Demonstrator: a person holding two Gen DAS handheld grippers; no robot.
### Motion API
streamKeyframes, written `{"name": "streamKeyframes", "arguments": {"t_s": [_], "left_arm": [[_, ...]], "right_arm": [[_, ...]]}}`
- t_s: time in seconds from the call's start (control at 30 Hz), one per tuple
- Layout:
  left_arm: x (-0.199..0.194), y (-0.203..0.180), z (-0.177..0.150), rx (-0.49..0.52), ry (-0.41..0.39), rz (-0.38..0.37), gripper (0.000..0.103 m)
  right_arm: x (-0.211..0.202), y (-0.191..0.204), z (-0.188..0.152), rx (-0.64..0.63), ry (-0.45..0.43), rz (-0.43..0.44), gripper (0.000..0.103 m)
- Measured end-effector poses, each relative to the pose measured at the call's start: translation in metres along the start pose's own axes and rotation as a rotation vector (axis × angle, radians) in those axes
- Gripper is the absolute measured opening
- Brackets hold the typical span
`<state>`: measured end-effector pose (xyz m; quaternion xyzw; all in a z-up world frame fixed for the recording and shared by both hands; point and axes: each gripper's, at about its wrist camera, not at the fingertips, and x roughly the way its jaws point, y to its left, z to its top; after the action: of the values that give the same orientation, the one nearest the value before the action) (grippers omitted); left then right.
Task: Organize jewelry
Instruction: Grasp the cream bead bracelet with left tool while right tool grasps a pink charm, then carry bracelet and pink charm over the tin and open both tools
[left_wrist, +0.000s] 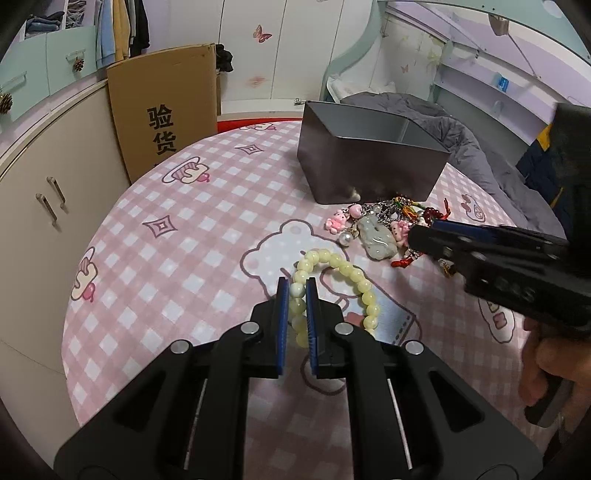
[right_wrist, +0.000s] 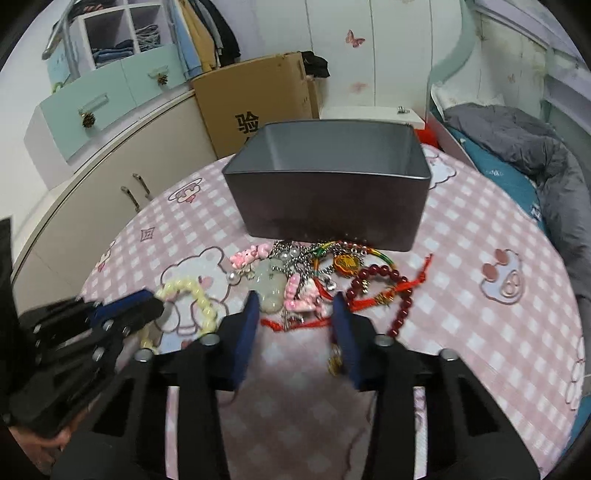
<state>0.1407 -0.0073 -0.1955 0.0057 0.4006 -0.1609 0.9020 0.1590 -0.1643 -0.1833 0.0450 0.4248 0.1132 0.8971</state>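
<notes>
My left gripper is shut on a pale yellow bead bracelet, which lies on the pink checked cloth. A pile of jewelry sits in front of a grey metal box: a jade pendant, pink charms, a dark red bead bracelet and red cords. My right gripper is low at the near edge of the pile. Its jaws stand apart, with a pink charm and a red cord between them and no pad visibly pressing. The left wrist view shows the right gripper over the pile beside the box.
A tall cardboard box leans against a cream cabinet left of the table. Grey bedding lies behind the metal box on the right. A person's hand holds the right gripper's handle.
</notes>
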Motion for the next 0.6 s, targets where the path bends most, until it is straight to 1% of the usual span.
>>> {"name": "streamKeyframes", "arguments": {"t_s": [0.03,0.07,0.13,0.17,0.33,0.43,0.53,0.6], "left_arm": [[0.000,0.000,0.000,0.000,-0.002,0.000,0.009],[-0.001,0.001,0.000,-0.001,-0.004,-0.001,0.009],[-0.002,0.001,0.001,-0.001,-0.006,-0.003,0.009],[-0.002,0.002,0.001,-0.001,-0.008,-0.004,0.009],[-0.004,0.003,0.001,-0.003,-0.016,-0.008,0.009],[-0.006,0.002,0.002,-0.002,-0.024,-0.010,0.009],[-0.012,-0.001,0.004,0.004,-0.038,-0.017,0.009],[-0.018,-0.002,0.006,0.006,-0.049,-0.028,0.009]], "right_arm": [[0.003,0.000,0.001,-0.002,0.000,-0.005,0.027],[0.004,0.001,0.000,-0.004,-0.002,-0.008,0.020],[0.005,-0.001,-0.001,-0.002,0.001,0.001,0.015],[0.003,-0.001,-0.002,-0.004,-0.001,0.003,0.007],[-0.016,-0.002,-0.011,-0.023,-0.035,0.013,0.006],[-0.024,-0.006,-0.016,-0.009,-0.050,0.032,0.006],[-0.037,-0.014,-0.021,0.039,-0.069,0.117,0.006],[-0.045,-0.025,-0.021,0.107,-0.083,0.223,0.006]]}}
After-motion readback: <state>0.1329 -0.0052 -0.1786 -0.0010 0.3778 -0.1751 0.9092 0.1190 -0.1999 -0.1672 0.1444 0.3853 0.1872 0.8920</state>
